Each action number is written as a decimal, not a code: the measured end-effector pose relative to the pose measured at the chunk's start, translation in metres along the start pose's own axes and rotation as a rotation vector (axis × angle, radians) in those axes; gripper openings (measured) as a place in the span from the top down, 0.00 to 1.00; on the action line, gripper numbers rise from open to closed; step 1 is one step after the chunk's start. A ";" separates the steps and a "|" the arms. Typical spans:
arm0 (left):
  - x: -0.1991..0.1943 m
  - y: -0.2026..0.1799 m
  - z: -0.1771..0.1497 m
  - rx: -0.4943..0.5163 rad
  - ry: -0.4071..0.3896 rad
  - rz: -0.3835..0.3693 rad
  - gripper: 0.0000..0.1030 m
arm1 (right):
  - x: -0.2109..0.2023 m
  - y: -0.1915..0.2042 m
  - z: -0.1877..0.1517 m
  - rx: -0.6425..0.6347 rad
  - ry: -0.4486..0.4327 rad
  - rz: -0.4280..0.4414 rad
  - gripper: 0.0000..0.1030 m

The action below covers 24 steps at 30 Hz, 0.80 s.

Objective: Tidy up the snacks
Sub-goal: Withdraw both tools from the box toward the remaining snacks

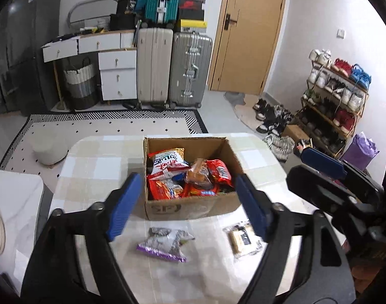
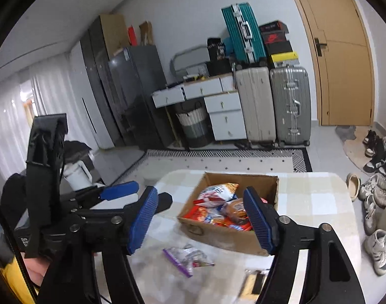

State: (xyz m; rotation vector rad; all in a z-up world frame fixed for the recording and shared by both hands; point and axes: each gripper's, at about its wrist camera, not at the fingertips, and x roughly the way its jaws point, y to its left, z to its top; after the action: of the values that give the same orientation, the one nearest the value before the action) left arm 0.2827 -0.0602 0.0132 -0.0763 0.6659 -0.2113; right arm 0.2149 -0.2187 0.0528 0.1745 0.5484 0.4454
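Observation:
An open cardboard box stands on the checked table, filled with several red, white and orange snack packs. In front of it lie a silver-and-purple packet and a clear-wrapped tan snack. My left gripper is open and empty, held above the box's near edge. My right gripper is open and empty, above the table just left of the box. The right gripper also shows in the left wrist view, and the left gripper in the right wrist view.
The table has rounded far corners. A white stool stands on the patterned rug to the left. Suitcases, a drawer unit, a door and a shoe rack line the room behind.

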 end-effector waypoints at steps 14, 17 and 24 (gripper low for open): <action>-0.145 -0.004 -0.083 -0.058 -0.141 0.032 0.01 | -0.110 0.037 -0.070 0.093 -0.135 0.032 0.06; -0.170 0.000 -0.106 -0.078 -0.154 0.037 0.01 | -0.124 0.038 -0.087 0.114 -0.138 0.033 0.05; -0.214 0.006 -0.166 -0.081 -0.176 0.066 0.01 | -0.160 0.040 -0.140 0.084 -0.191 0.016 0.01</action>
State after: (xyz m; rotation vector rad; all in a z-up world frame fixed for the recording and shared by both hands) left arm 0.0174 -0.0076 0.0114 -0.1493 0.5006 -0.1126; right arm 0.0034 -0.2495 0.0197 0.2985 0.3787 0.4165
